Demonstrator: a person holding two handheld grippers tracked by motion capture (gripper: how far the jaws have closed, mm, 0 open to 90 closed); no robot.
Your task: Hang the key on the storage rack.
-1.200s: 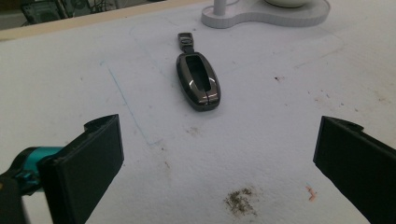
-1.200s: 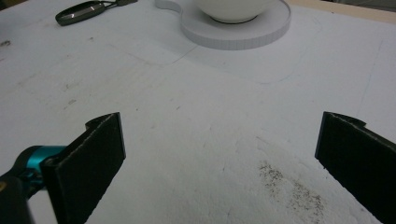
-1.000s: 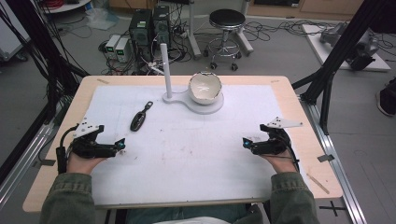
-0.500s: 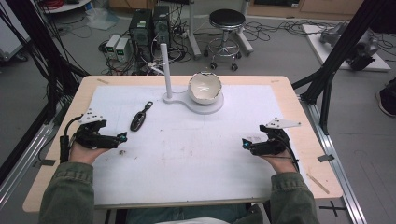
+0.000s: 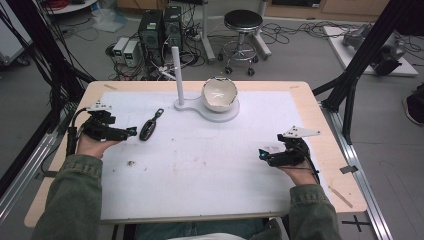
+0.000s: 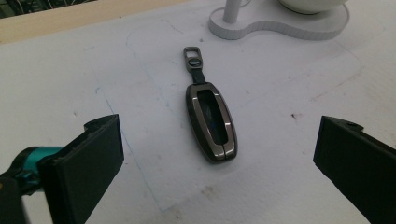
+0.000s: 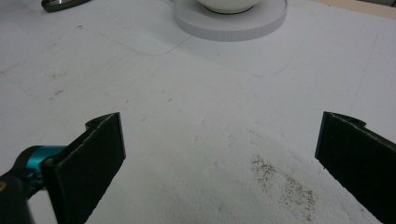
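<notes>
We are holding the left tool point(image 6: 212, 154) with its jaws spread wide apart and nothing between them, low over the white tabletop point(image 6: 289, 177). Just ahead of it, centred between the two jaws but not yet inside them, the key fob point(image 6: 211, 121) is lying flat. Its long axis is running straight away from the tool: the rounded, wider end is nearest us, and the short strap and metal clip point(image 6: 193, 58) are pointing away, toward the white stand point(image 6: 280, 28) beyond.

We are judging the fob to be small, light and rigid, with a glossy metallic shell that could slide or twist out of a pinch. The best hold looks to be across the two long edges at mid-body, where the sides are running nearly parallel; the tapering ends and the floppy strap would be poorer places. As it is lying low, the jaws would need to come down close to the surface.

We are keeping the right tool point(image 5: 263, 154) wide open too, empty, resting well off to the far side, with the bowl point(image 5: 219, 93) on the stand ahead of it.
</notes>
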